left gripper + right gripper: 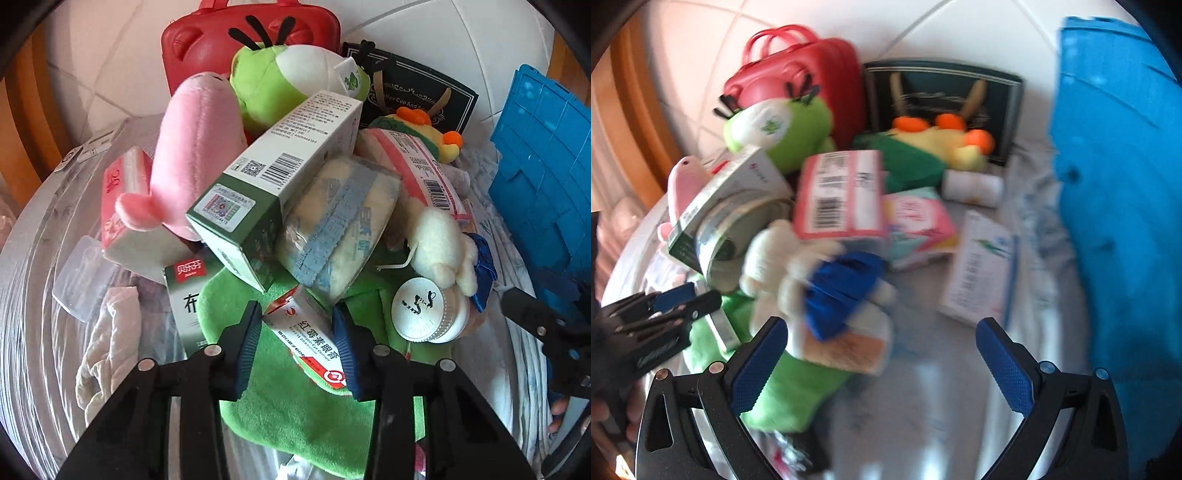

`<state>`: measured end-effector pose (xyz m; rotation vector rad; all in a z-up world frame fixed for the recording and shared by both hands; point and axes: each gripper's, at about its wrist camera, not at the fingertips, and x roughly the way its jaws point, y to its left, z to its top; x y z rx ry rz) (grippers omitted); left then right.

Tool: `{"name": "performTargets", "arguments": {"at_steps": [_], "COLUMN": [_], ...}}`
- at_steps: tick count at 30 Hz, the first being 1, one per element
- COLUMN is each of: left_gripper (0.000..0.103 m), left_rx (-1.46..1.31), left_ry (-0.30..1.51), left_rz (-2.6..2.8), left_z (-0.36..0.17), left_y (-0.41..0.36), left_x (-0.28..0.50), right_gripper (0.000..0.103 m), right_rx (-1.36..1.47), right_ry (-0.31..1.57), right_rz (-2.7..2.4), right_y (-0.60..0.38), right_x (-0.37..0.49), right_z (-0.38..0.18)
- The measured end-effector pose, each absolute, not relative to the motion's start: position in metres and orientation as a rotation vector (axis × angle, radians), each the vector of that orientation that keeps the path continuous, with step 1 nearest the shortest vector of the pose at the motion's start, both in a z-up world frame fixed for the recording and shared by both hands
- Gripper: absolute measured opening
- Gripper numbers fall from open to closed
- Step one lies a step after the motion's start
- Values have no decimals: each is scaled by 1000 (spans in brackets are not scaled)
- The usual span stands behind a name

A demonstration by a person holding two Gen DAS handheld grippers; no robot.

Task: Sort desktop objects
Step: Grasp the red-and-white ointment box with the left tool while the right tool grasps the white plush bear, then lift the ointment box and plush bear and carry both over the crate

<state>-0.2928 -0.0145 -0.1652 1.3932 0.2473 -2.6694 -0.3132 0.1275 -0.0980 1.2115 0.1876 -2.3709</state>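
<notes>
The left tongs [301, 339] pinch the small white-and-red cardboard ointment carton [306, 338] atop the green plush cloth [295, 406]; its long axis runs along the fingers, away into the pile. The right tongs [882, 363], spread and empty, hover farther off, beside the blue plastic crate [1115, 184].

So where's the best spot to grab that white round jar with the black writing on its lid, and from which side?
Take the white jar across its ribbed side wall, just under the lid, coming from above. It lies tilted on the green plush with its lid facing up, so the round flanks look free, but the cream plush toy presses against its far edge. The open right tool seems nearer.
</notes>
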Motion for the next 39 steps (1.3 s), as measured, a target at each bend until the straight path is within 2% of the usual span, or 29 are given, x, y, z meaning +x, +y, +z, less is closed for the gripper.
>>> {"name": "performTargets", "arguments": {"at_steps": [4, 6, 11, 13, 14, 18, 19, 20, 30, 39], "left_gripper": [38, 31, 31, 31, 31, 31, 31, 31, 29, 29], "left_rx": [1350, 1339, 1379, 1371, 1368, 1350, 1346, 1341, 1222, 1010], "left_ry": [248, 214, 233, 235, 236, 224, 221, 220, 180, 128], "left_rz": [-2680, -2668, -2633, -2634, -2635, -2650, -2655, -2660, -2711, -2807], "left_z": [-153, -153, -169, -170, -170, -162, -160, -158, -120, -61], "left_y": [-23, -26, -34, -35, -35, -33, -33, -33, -21, 2], "left_x": [-282, -282, -288, -287, -286, -280, -277, -273, -227, -181], "right_gripper": [103, 103, 102, 70, 71, 60, 37, 35, 35, 35], "right_rx": [1197, 1182, 1259, 1295, 1319, 1346, 1335, 1321, 1205, 938], "right_ry": [200, 209, 205, 184, 172, 163, 159, 149, 126, 138], "right_rz": [-2315, -2297, -2275, -2276, -2276, -2276, -2279, -2284, -2311, -2390], "right_y": [98, 85, 72, 78, 82, 95, 98, 101, 122, 143], "right_x": [-321, -326, -342, -345, -346, -339, -337, -333, -291, -228], "right_z": [-101, -103, -119, -122, -125, -126, -123, -118, -73, 2]}}
